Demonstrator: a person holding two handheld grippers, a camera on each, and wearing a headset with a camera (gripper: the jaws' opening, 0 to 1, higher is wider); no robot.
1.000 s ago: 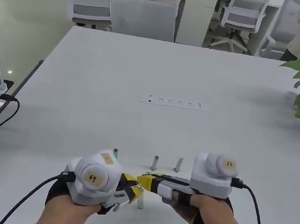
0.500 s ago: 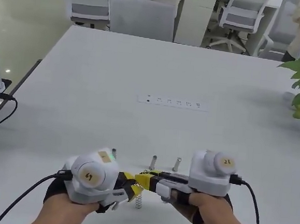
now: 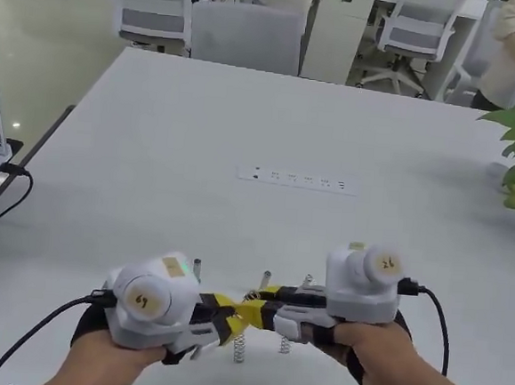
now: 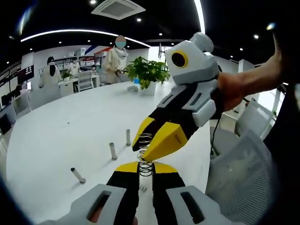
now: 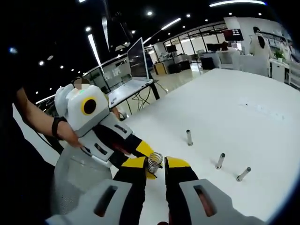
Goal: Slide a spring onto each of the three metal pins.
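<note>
pinching from both sides, you had the left gripper (image 4: 146, 167) pressed shut on the lower coils of a spring (image 4: 146, 169). the right gripper (image 5: 155, 164) was nipped onto coils as well, and the two pairs of yellow jaws almost met low over the table (image 3: 246, 111). i couldn't tell whether that was one spring shared between them or two hooked together. that was where it could have gone wrong. a hard pull apart could have stretched the coils, or popped them out of one pinch and sent the spring skittering across the white top. thin wire like that looked as if it gave the jaws little to bite on. both grippers also hung near the three metal pins (image 3: 266, 279), so a jerk could have knocked one over. the pins stood upright in a row just beyond the jaws, all bare, with no spring on any of them. the spring itself looked small, silvery and open-coiled, light enough to bounce. what seemed to be two loose springs (image 3: 240, 348) stood on the table beneath the jaws.
</note>
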